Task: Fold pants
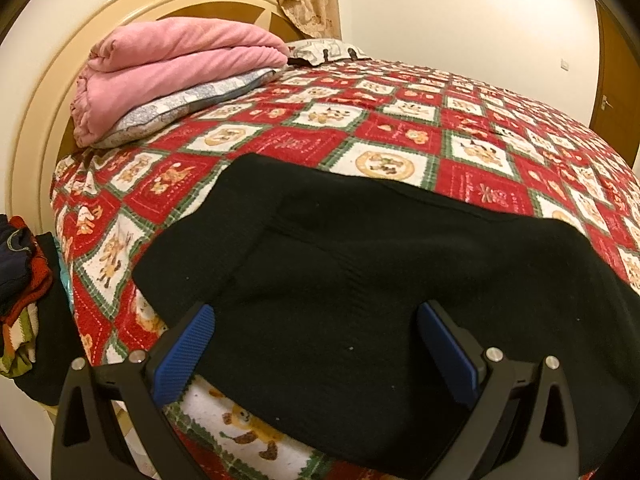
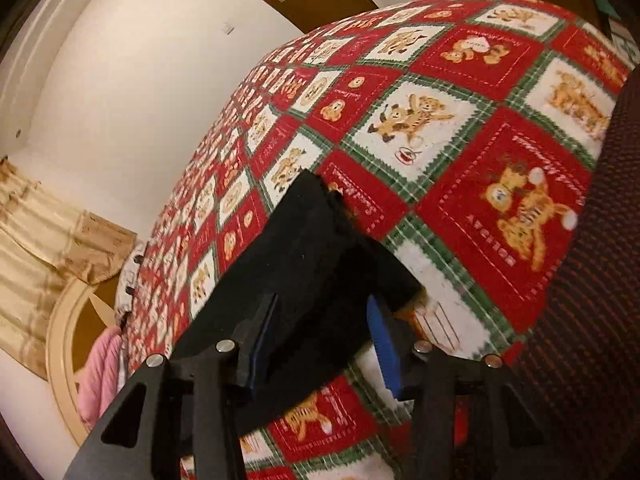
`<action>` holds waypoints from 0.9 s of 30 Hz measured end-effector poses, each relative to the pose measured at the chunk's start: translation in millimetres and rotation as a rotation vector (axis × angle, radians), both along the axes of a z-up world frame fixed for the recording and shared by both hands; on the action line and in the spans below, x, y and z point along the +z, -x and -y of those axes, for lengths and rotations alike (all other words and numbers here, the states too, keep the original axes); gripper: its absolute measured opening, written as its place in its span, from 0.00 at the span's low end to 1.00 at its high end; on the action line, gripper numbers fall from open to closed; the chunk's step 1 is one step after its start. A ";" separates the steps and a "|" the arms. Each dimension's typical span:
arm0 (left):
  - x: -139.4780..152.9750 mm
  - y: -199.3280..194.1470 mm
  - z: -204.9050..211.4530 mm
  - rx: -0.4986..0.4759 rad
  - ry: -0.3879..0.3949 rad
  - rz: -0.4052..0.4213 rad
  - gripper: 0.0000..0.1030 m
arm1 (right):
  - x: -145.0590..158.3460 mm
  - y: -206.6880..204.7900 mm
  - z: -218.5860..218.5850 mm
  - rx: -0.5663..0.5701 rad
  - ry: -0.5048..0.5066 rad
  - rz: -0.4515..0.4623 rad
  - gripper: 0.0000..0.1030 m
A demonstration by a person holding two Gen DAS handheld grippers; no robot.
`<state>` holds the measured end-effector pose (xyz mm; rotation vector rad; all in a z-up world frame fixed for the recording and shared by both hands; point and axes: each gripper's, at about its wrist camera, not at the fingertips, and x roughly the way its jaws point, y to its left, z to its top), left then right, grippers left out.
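Black pants [image 1: 360,264] lie spread on the red, white and green quilted bedspread [image 1: 400,128], near its front edge. My left gripper [image 1: 316,312] is open wide, a blue pad on each side, and the cloth lies flat beneath and between them. In the right wrist view a narrower end of the pants [image 2: 304,240] runs up between the fingers of my right gripper [image 2: 323,302]. Its jaws stand apart, the cloth is loose between the pads, and the picture is tilted. The bedspread [image 2: 460,140] fills the rest of that view.
A folded pink blanket [image 1: 180,68] lies on a pillow [image 1: 168,116] by the cream headboard [image 1: 36,128]. A pile of clothes [image 1: 20,272] sits off the bed's left side. A dark red-patterned cloth [image 2: 592,280] is at the right edge, and a door [image 1: 616,80] stands beyond the bed.
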<state>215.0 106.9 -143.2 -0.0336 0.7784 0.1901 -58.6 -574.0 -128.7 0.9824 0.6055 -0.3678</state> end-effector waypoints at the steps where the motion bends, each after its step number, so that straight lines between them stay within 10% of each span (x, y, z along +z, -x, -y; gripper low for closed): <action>1: -0.3 -0.1 -0.6 -0.001 0.005 -0.001 1.00 | -2.1 -2.7 4.8 -0.004 -0.013 0.017 0.45; 10: -1.3 1.3 1.9 0.003 0.010 0.004 1.00 | -1.4 -28.6 9.5 -0.005 0.034 -0.060 0.19; 19: -1.1 1.5 0.4 0.001 0.018 0.001 1.00 | 31.6 -3.5 4.6 -0.041 0.117 -0.100 0.19; 27: -0.9 0.9 -0.6 0.003 0.016 0.001 1.00 | 4.8 -0.3 -8.7 0.040 -0.110 0.031 0.19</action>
